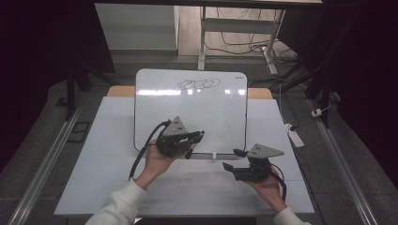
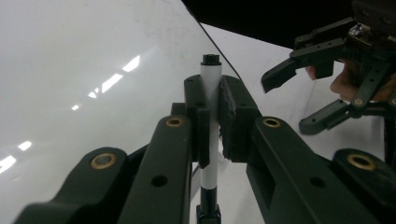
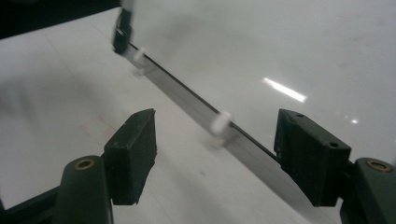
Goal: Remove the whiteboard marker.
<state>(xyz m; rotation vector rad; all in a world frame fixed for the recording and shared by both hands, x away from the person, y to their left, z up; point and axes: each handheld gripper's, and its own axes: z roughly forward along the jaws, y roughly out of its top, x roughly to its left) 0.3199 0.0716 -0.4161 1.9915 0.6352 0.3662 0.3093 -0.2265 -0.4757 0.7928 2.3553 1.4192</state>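
Scribble (image 1: pixel 197 84) already stood near the top edge of the whiteboard (image 1: pixel 187 117). Left tool (image 1: pixel 196 137) gripped the marker (image 2: pixel 211 88) over the whiteboard's lower part; right tool (image 1: pixel 231 159) was open, empty, just below its bottom edge. Capping or erasing probably remained.

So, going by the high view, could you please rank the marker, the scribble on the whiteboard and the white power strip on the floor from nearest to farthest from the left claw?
1. The marker, clamped between the left claw's jaws.
2. The scribble, up at the whiteboard's far edge.
3. The power strip, on the floor past the table's right side.
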